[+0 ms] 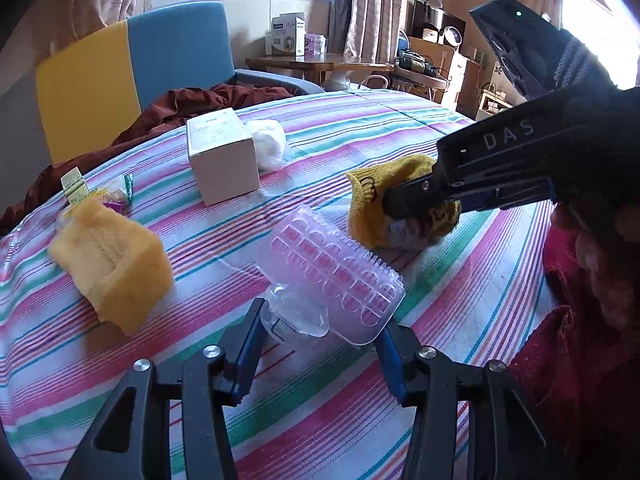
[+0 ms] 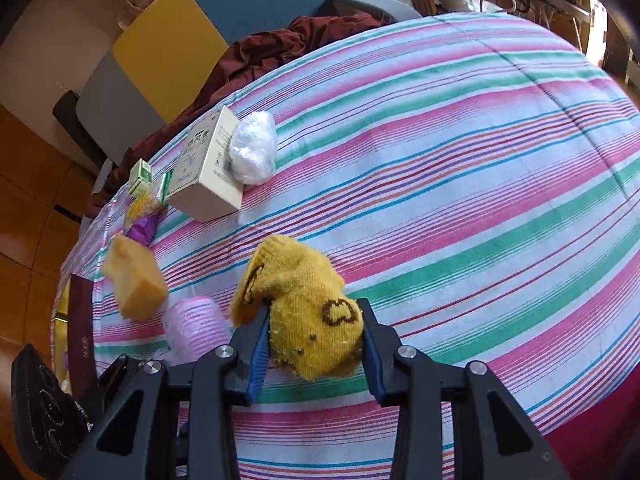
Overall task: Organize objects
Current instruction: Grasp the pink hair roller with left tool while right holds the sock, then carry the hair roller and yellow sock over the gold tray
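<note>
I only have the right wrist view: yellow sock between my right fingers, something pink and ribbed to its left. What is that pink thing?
Observer: A clear plastic blister tray with rows of domed pockets, lying on the striped cloth.
Operator: Where is my left gripper?
Observer: The left gripper straddles the tray's near end, pads at its edges.
Operator: Anything behind the white box?
Observer: The white box sits before a brown blanket and a blue chair.

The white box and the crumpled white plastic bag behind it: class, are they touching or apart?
Touching. In the right wrist view the white plastic bag presses against the end of the white box with no striped cloth showing between them.
</note>
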`<action>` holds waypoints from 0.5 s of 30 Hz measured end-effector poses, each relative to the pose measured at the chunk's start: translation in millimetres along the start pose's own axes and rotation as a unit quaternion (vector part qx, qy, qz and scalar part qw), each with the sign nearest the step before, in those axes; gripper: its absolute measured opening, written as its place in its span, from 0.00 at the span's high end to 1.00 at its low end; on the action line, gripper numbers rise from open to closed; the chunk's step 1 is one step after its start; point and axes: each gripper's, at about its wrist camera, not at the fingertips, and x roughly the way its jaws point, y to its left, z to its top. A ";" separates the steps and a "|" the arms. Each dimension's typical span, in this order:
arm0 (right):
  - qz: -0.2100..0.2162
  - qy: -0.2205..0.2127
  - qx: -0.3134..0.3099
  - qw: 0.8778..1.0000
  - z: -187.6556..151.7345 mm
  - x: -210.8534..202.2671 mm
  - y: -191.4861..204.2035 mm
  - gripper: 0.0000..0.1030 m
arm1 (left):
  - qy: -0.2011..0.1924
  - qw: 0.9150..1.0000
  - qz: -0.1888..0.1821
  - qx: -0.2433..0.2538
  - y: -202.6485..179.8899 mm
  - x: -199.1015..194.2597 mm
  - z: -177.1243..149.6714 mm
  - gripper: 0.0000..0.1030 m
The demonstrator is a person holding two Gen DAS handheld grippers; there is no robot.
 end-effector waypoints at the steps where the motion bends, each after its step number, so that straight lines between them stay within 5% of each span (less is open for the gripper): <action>1: 0.001 -0.002 0.002 1.000 0.7 -1.0 -2.2 0.63 | 0.000 1.000 0.002 -0.003 0.9 -2.1 -2.6 0.49; 15: -0.001 -0.014 0.010 1.000 3.4 -4.2 -5.5 0.63 | -0.025 0.998 0.029 -0.045 9.0 -44.4 -48.7 0.49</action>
